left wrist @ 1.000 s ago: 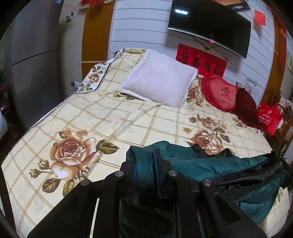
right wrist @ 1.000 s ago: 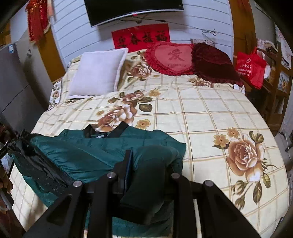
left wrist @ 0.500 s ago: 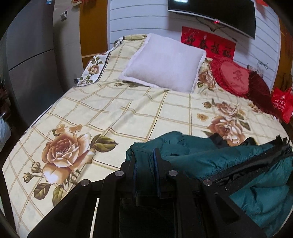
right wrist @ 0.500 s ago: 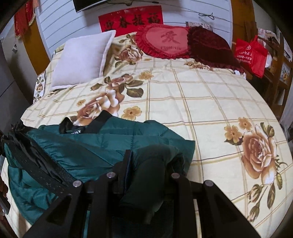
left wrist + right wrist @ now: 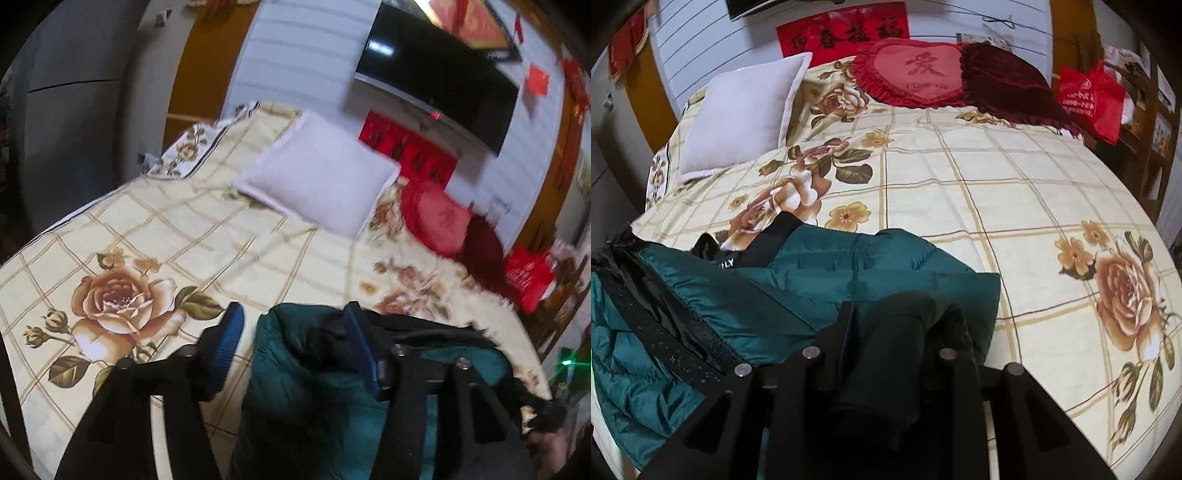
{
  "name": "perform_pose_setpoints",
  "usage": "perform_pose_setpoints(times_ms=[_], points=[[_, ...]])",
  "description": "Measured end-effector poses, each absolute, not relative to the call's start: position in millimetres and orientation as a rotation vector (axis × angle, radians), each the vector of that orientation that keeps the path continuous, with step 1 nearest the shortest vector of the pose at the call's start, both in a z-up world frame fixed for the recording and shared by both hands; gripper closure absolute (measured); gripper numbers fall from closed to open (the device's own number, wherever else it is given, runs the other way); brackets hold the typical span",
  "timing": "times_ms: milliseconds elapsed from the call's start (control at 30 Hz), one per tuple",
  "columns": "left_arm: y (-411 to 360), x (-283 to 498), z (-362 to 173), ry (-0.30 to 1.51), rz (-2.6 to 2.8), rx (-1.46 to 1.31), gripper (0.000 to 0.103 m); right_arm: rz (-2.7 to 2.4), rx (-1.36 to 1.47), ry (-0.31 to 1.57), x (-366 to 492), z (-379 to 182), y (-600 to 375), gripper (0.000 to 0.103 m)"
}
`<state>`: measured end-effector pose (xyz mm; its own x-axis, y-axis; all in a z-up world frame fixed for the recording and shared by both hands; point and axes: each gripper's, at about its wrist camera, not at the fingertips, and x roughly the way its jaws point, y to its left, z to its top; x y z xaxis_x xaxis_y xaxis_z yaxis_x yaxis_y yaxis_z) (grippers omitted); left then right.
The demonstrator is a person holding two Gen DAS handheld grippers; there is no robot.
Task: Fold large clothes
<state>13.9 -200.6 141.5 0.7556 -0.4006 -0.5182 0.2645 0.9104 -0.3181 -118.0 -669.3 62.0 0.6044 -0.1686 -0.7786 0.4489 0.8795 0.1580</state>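
Your left gripper (image 5: 291, 332) spread wide over the teal jacket (image 5: 827, 284) (blurred view), your right gripper (image 5: 905, 325) clamped on its dark cuff (image 5: 905, 332), floral bed (image 5: 997, 192) beneath, 2 red cushions (image 5: 923, 70) behind.

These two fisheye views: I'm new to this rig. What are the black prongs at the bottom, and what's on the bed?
No robot here: a person holds one two-finger claw in each hand, each with a camera looking along its fingers. The left wrist view shows the left claw open, its blue pads either side of a green jacket but not pinching it. The right wrist view shows the right claw shut on a dark fold of the same jacket. It lies on a floral bedspread, with a white pillow and a red heart cushion beyond.
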Motion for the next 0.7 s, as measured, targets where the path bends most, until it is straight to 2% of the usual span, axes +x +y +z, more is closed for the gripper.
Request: perform_pose_setpoints(times_ms=[100,200,233,333,367,533,700], points=[[-216,-1,143,0.618,-0.401,-0.160,0.040,-0.384,0.371,0.846,-118,63,-667,0.073],[-252,-3,123,0.707,-0.412,-0.032,0.040,-0.376,0.378,0.851,-120,73,-667,0.068],[-257,-2,118,0.725,-0.411,-0.012,0.040,-0.361,0.396,0.836,-123,80,-667,0.062],[-276,3,100,0.772,-0.406,0.037,0.040,-0.292,0.459,0.709,-146,112,-664,0.032],[-279,6,96,0.782,-0.402,0.039,0.040,-0.281,0.456,0.690,-151,119,-660,0.028],[-281,15,89,0.796,-0.371,0.022,0.040,-0.198,0.318,0.636,-160,151,-619,0.028],[-285,23,84,0.799,-0.347,0.045,0.040,-0.074,0.218,0.765,-114,126,-567,0.028]])
